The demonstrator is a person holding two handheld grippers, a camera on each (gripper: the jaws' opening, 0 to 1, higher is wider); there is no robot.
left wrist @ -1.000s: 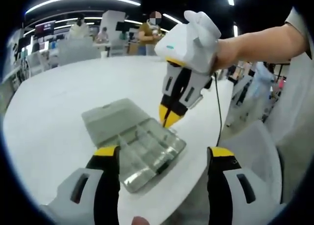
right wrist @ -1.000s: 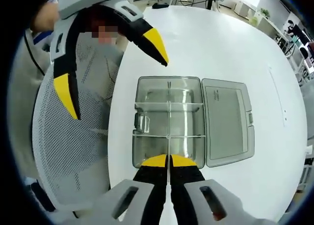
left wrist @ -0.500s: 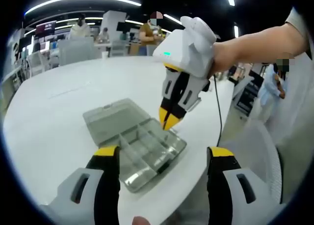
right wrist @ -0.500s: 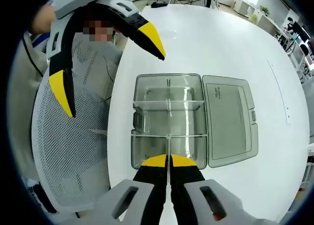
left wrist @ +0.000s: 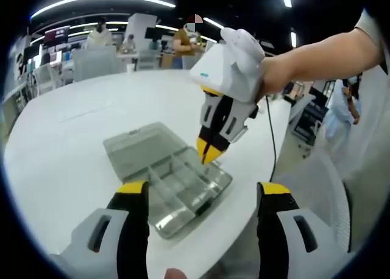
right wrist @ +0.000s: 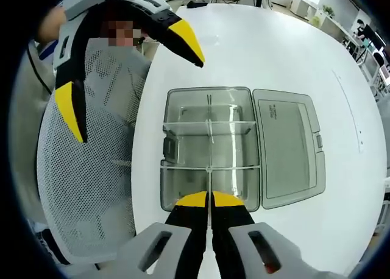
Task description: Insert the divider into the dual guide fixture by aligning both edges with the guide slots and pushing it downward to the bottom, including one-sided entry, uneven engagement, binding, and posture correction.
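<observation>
Clear box (right wrist: pixel 207 148) apparently holds crossed dividers (right wrist: pixel 209 146).

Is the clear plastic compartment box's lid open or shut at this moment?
Open. The clear plastic compartment box has its hinged lid folded flat on the white table beside it, leaving the compartments exposed.

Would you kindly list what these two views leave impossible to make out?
- Right gripper view: the thin clear divider is edge-on; its near end is hidden between the right gripper tips.
- Left gripper view: the guide slots in the clear plastic compartment box are too small; whether the divider is seated is unclear.
</observation>
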